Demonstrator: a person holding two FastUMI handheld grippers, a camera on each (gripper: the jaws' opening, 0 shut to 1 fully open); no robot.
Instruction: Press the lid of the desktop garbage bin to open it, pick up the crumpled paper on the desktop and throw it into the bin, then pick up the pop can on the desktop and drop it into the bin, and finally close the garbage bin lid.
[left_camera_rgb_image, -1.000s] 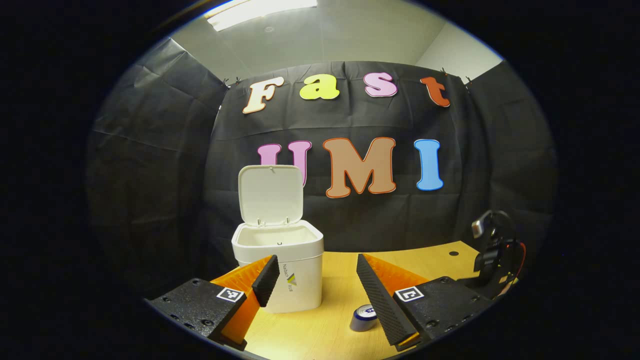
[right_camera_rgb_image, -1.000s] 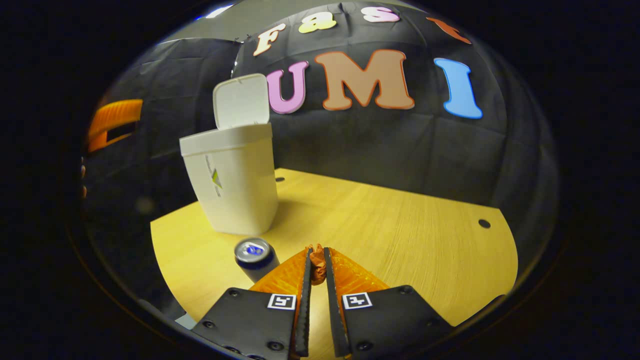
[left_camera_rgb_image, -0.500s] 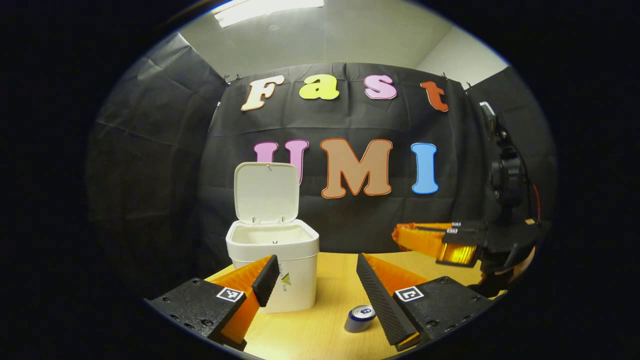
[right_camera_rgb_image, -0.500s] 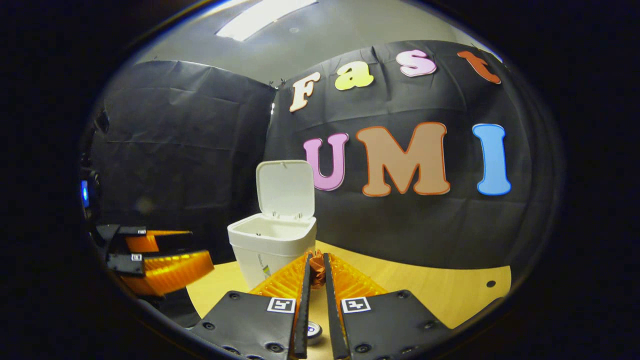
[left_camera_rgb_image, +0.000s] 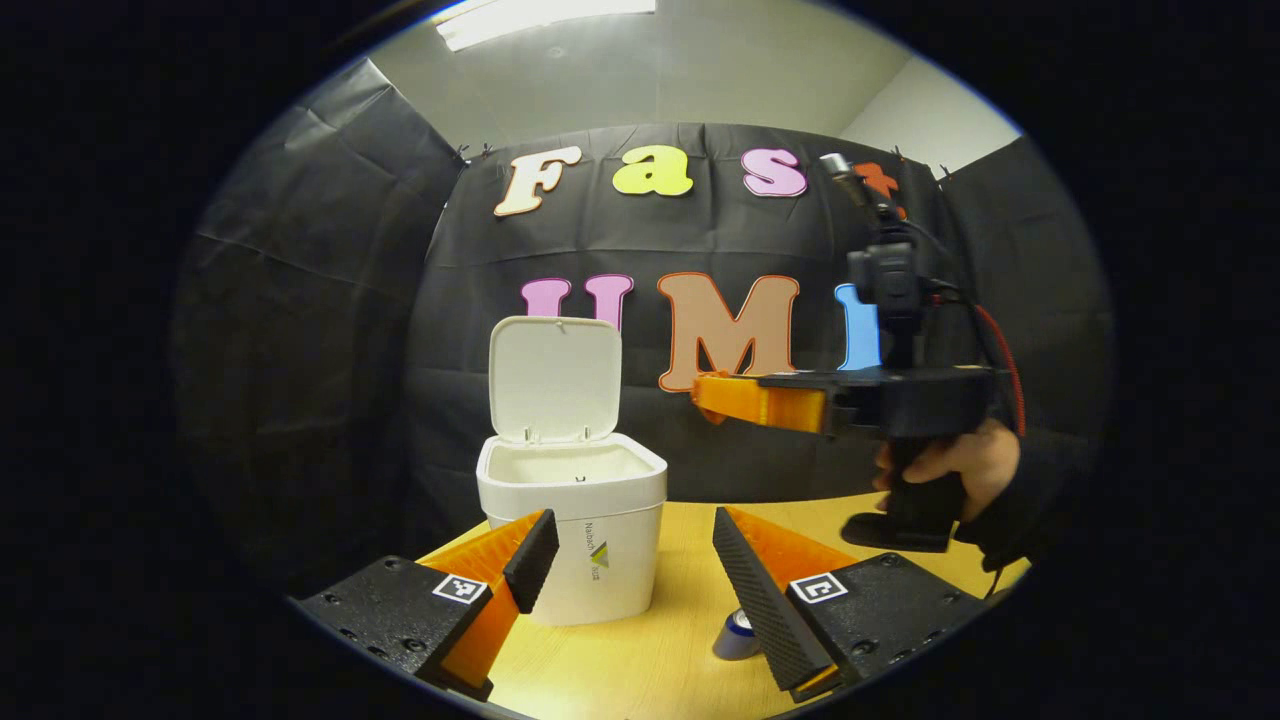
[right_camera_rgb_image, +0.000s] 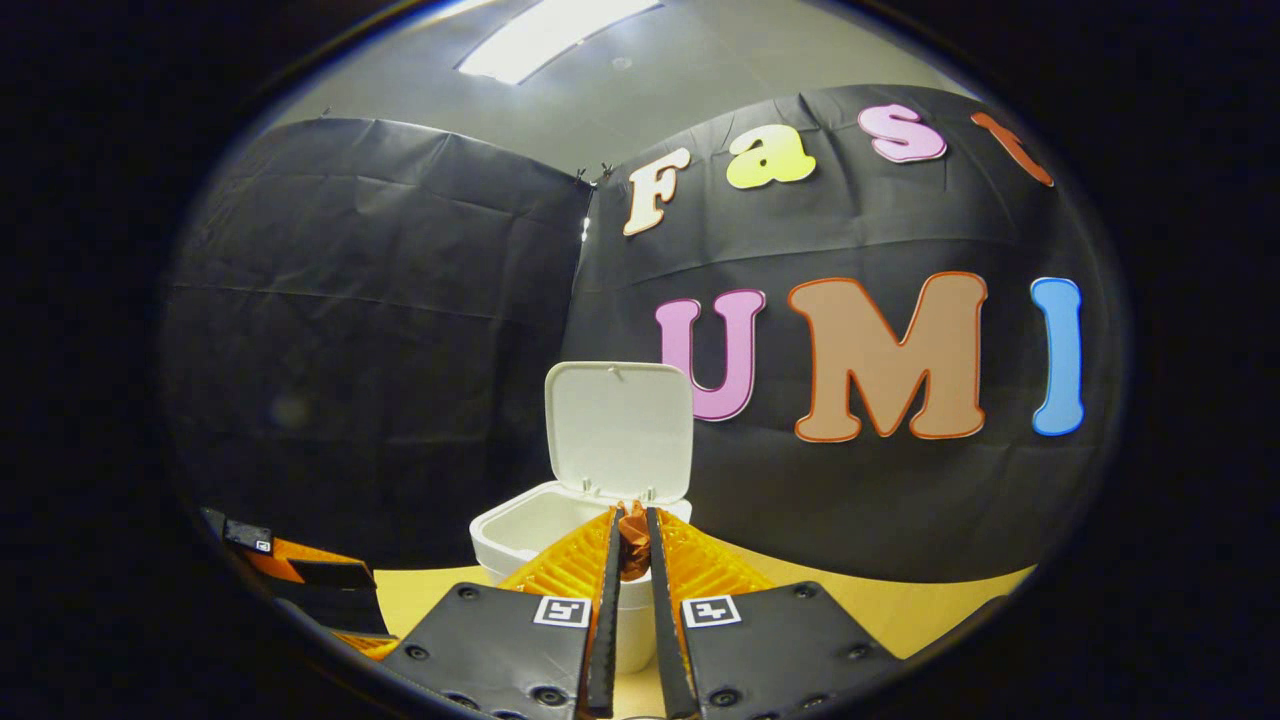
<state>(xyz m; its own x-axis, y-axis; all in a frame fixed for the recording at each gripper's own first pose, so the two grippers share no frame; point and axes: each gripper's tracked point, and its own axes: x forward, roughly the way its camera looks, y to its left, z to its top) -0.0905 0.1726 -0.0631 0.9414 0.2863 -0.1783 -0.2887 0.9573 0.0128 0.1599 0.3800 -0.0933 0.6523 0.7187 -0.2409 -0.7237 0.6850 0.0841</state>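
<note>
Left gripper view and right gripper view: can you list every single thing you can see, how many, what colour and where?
Garbage bin: one, white, on the table's left part.
Bin lid: one, white, standing open behind the bin's mouth.
Pop can: one, silver and blue, on the table, partly hidden behind the left gripper's finger.
Crumpled paper: one, brownish orange, pinched between the right gripper's fingers, in front of the bin.
Table: one, light wood, under everything.
Ceiling light: one, white, overhead.
Left gripper: one, open, low over the table by the bin.
Right gripper: one, shut on the paper, raised to the right of the bin.
Hand: one, on the right gripper's handle.
</note>
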